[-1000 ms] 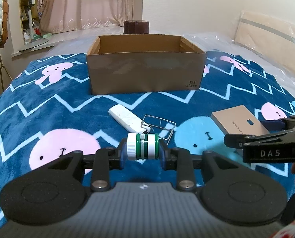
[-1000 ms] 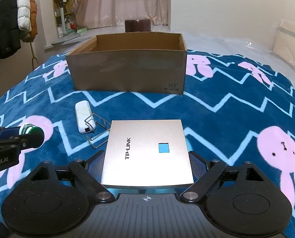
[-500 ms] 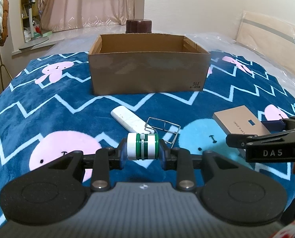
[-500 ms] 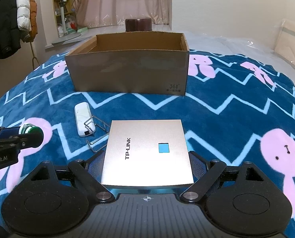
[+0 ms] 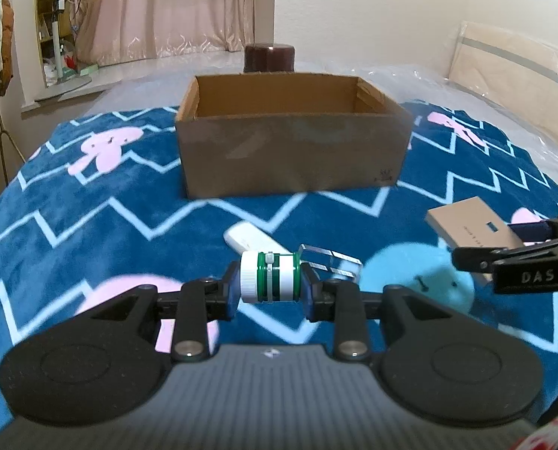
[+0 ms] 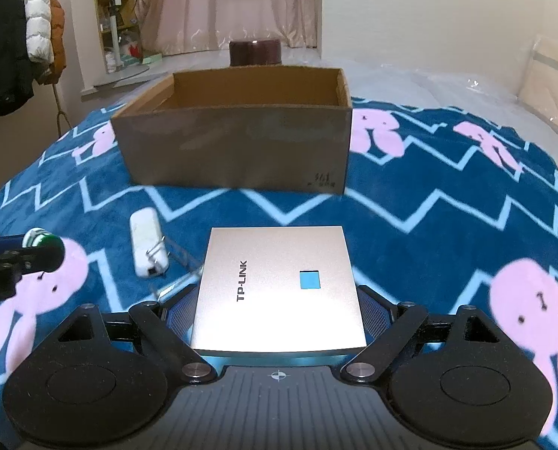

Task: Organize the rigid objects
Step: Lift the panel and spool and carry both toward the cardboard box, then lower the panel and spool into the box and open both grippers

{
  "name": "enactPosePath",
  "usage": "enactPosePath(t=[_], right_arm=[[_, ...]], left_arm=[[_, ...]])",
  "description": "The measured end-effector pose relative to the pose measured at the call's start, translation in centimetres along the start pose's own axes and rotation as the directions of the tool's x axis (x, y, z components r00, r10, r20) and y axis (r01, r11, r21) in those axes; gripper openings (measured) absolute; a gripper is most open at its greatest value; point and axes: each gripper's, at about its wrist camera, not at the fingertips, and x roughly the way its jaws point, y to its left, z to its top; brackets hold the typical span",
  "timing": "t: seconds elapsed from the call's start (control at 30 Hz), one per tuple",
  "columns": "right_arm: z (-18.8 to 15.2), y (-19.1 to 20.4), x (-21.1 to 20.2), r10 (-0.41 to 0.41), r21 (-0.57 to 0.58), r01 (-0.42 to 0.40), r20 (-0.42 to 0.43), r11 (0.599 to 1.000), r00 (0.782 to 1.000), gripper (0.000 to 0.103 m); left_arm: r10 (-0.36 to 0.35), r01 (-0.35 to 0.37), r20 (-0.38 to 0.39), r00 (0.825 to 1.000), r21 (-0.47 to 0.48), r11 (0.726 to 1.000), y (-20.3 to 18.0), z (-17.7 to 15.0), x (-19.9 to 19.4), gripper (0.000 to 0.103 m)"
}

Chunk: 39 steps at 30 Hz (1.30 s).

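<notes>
My left gripper [image 5: 270,290] is shut on a small green and white bottle [image 5: 270,276], held sideways above the blanket. My right gripper [image 6: 278,313] is shut on a flat beige TP-LINK box [image 6: 279,285], gripped by its two sides. An open cardboard box [image 5: 292,150] [image 6: 237,146] stands ahead of both grippers, and what shows of its inside is bare. On the blanket between lie a white remote [image 5: 250,240] [image 6: 148,240] and a bent wire clip [image 5: 329,260]. The TP-LINK box [image 5: 473,225] and right gripper show at the right of the left wrist view.
A blue zigzag blanket with pink rabbits [image 6: 447,202] covers the bed. A dark round stool [image 5: 269,58] stands behind the cardboard box. Coats [image 6: 12,37] hang at the left by a shelf. A plastic-wrapped headboard [image 5: 511,86] runs along the right.
Both grippers have moved forward toward the cardboard box, which looks larger now. The remote and wire clip have slid closer to the grippers in view. Both grips are unchanged.
</notes>
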Motion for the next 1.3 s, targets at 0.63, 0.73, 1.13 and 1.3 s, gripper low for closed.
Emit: enactPosePath(t=[0.63, 0.73, 1.13, 1.3], right_arm=[[17.9, 0.0, 5.8, 0.089, -0.037, -0.086, 0.063, 0.996, 0.994, 0.085], [20.1, 0.0, 8.0, 0.097, -0.02, -0.097, 0.049, 0.995, 0.994, 0.085], [21.8, -1.2, 15.8, 0.098, 0.051, -0.096, -0.039, 0.994, 0.994, 0.085], [21.5, -1.9, 17.6, 0.089, 0.063, -0.085, -0.056, 0.994, 0.994, 0.085]], left_arm=[[-0.044, 0.04, 0.08, 0.996, 0.059, 0.997, 3.8, 15.8, 5.8, 0.027], [-0.041, 0.037, 0.069, 0.997, 0.065, 0.997, 3.8, 17.9, 8.3, 0.027], [-0.029, 0.029, 0.005, 1.0, 0.056, 0.998, 4.7, 20.1, 16.0, 0.027], [-0.028, 0.029, -0.014, 1.0, 0.058, 0.998, 4.9, 19.7, 18.2, 0.027]])
